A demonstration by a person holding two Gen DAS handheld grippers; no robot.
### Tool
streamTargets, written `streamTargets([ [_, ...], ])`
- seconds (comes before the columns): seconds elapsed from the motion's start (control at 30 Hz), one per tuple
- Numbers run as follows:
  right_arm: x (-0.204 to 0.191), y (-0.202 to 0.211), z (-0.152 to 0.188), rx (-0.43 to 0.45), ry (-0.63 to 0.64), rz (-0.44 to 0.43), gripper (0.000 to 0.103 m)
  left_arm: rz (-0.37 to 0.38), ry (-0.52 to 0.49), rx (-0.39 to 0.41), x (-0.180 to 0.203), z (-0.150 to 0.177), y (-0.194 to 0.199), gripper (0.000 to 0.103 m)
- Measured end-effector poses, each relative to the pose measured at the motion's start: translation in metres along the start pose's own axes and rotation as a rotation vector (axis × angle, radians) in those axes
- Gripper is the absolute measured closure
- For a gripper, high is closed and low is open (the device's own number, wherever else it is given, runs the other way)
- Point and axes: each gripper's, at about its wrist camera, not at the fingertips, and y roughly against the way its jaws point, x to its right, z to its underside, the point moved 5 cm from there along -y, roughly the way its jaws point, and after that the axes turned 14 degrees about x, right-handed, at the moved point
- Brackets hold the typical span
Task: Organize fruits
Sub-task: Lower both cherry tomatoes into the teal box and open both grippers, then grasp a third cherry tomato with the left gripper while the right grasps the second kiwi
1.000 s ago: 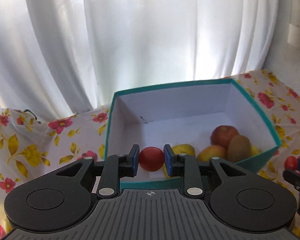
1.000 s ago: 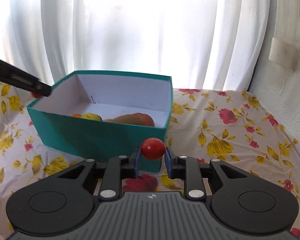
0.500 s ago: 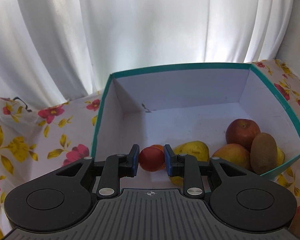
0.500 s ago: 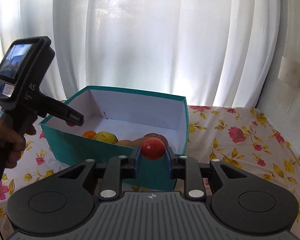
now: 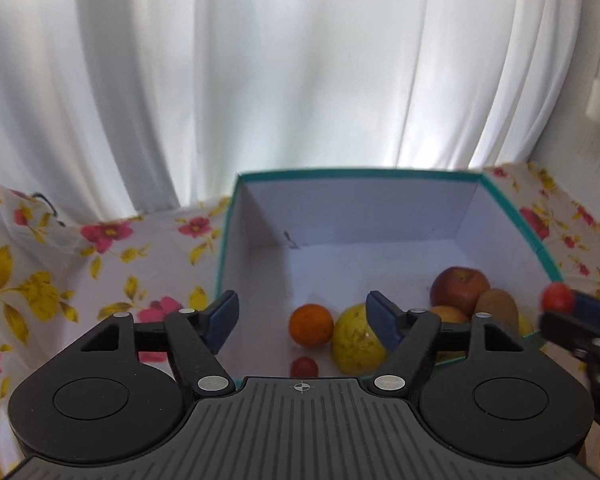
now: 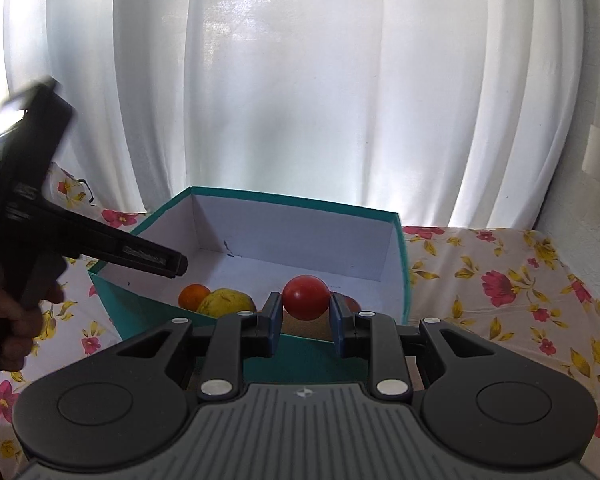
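A teal box with a white inside stands on a flowered cloth. In the left wrist view it holds an orange, a yellow pear, a red apple, a kiwi and a small red tomato on its floor. My left gripper is open and empty above the box's near side. My right gripper is shut on a second red tomato just over the near wall of the box; it also shows at the right edge of the left wrist view.
White curtains hang behind the table. The flowered cloth spreads to the right of the box and to its left. The left gripper's body and the hand holding it are at the left of the right wrist view.
My left gripper opened and let its tomato drop onto the box floor. My right gripper moved closer to the box with its tomato.
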Motion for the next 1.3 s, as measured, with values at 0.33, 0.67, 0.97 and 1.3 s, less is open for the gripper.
streamTargets([
  [0.33,-0.026,-0.041,0.007,-0.044,-0.011,-0.071,0.078,-0.059,-0.003,-0.001,-0.019,0.038,0.052,0.022],
  [0.67,-0.021,-0.032,-0.009,0.042,-0.066,-0.033,0.046,-0.080,0.011,-0.019,-0.023,0.057,0.063,0.026],
  [0.97,0.026,0.044,-0.021,0.228,-0.115,0.165,0.019,0.056,-0.137,0.013,0.055,0.090,0.060,0.034],
  [1.3,0.065,0.088,0.024,0.157,-0.161,0.280,0.018,0.271,-0.263,-0.048,0.144,0.133,0.053,0.048],
])
